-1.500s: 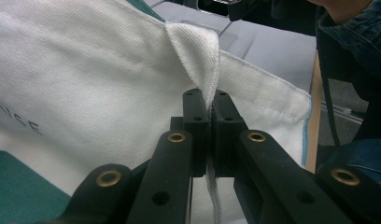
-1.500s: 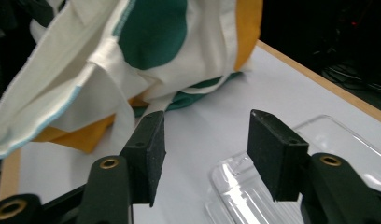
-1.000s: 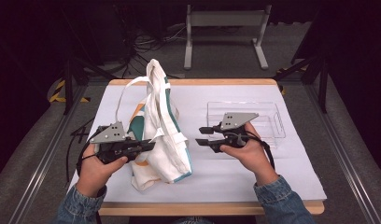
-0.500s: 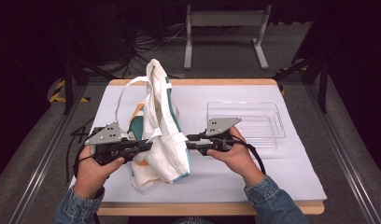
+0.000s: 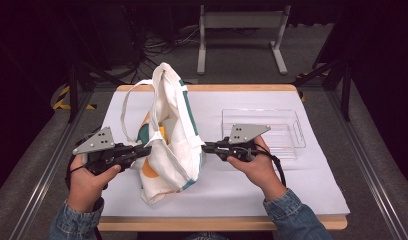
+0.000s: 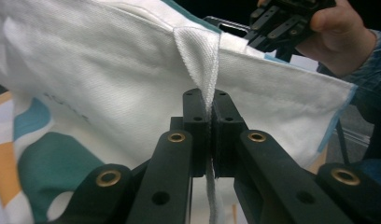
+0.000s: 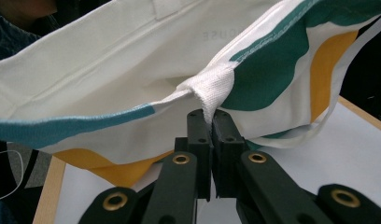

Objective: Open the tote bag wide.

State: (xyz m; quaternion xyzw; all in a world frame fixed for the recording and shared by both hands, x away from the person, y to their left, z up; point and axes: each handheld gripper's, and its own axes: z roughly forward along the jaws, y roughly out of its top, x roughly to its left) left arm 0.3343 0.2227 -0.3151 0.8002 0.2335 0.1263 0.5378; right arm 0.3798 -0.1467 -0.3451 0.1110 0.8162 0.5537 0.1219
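Canvas tote bag (image 5: 169, 150), woven white straps pinched by left gripper (image 6: 210, 140) and just-closed right gripper (image 7: 212, 149)

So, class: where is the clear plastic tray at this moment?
In the high view, the clear plastic tray sits on the table's right side, just beyond the right hand-held gripper.

Right tool (image 5: 206, 147) moved in to tote bag (image 5: 167, 145); jaws just closed on strap; bag mouth seemingly wider.

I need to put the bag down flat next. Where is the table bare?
Bare white cover lies in front of the clear tray, right of the tote bag, and along the far edge behind both. The middle is crowded: left gripper and right gripper clamp the bag.
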